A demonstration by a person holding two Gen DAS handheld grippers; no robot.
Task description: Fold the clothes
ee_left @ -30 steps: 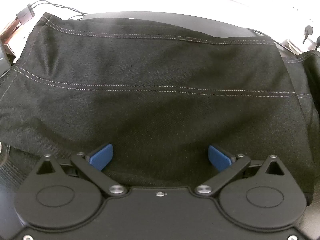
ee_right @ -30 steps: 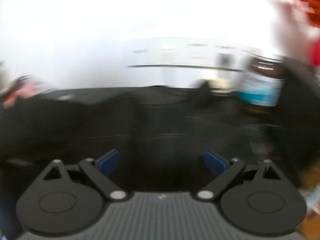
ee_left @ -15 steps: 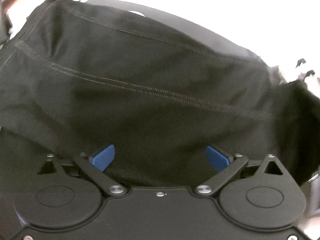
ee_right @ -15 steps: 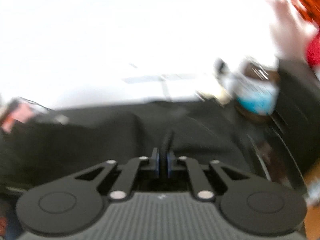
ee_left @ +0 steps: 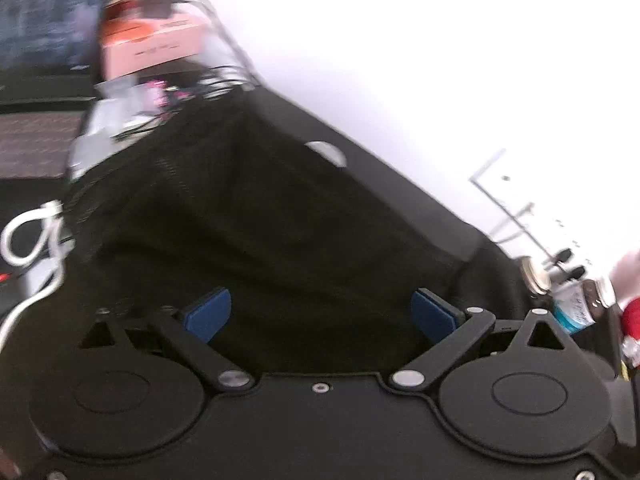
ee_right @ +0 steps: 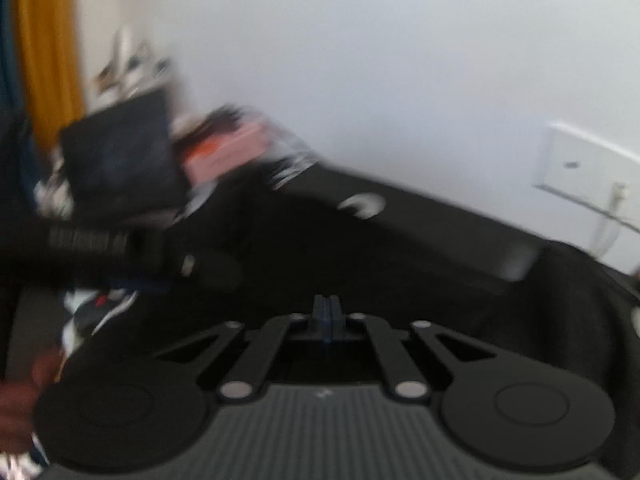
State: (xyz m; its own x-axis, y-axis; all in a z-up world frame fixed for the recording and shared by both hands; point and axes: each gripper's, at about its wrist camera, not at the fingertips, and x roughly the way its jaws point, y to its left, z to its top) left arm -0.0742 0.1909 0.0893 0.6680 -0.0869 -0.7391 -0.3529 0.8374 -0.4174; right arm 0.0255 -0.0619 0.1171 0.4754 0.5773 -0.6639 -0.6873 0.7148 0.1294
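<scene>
Garment: a black woven cotton-like garment (ee_left: 280, 248) is lying spread over the dark table (ee_left: 400, 184), filling the middle of the left wrist view and reaching from the cluttered left side to the near right corner.
Left tongs: the left tongs (ee_left: 320, 316) are standing spread wide, blue pads well apart, with the cloth showing in the gap and neither pad pressing on it.
Right tongs: the right tongs (ee_right: 327, 312) are pressed fully together; dark cloth is lying just ahead of the tips, but the blur is hiding whether a thin fold is pinched between them.
Picture quality: both views are smearing, so seams and hems are not reading clearly.
Handling, as a judgement: the fabric is looking soft, limp and fairly light, with a dense weave that should be giving the pads good friction; it is likely sagging and dragging rather than keeping shape once lifted.
Where to take hold, as a judgement: a hem or corner on the near edge is seeming the best place, one for each tongs, so the layer is lifting evenly.
Surroundings: a pale orange cardboard box (ee_left: 152, 40) and a white cable (ee_left: 32, 236) are sitting at the left, a blue-labelled jar (ee_left: 572, 304) at the right, all near enough to be snagging trailing cloth.
</scene>
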